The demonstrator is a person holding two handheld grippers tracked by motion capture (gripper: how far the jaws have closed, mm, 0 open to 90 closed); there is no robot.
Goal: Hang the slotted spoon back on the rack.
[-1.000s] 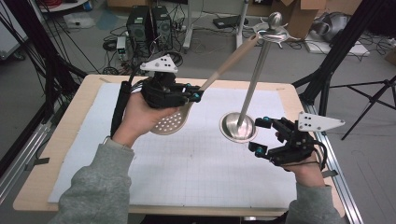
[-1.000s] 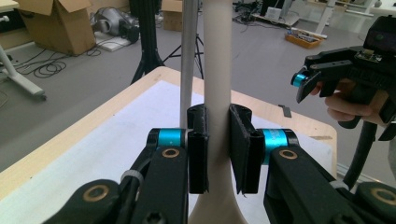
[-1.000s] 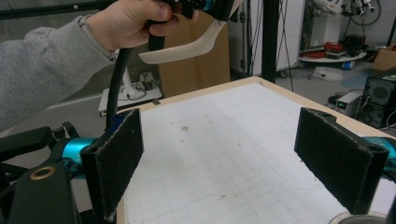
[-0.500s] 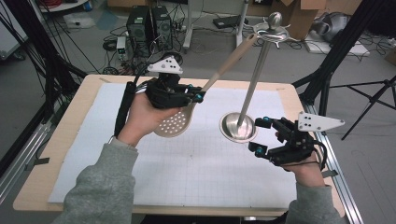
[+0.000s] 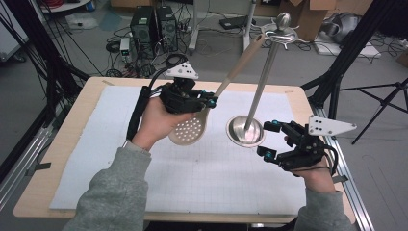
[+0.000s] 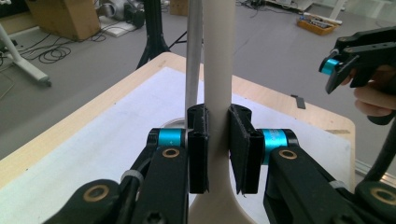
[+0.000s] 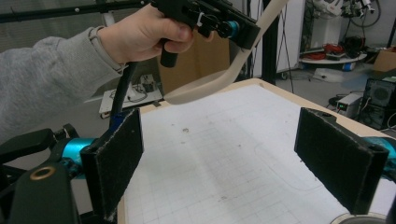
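Left gripper [image 6: 217, 149] clamped on slotted spoon [image 5: 192, 131] at the lower handle, bowel end low, raised over the mat left of the stand [image 5: 246, 130]. Right gripper [image 7: 233, 158] wide open, empty, near right. Spoon looks light, stiff, smooth: grip near the bowl

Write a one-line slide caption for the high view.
Left hand-held gripper holds a slotted spoon by its handle beside the metal stand; right hand-held gripper waits open.
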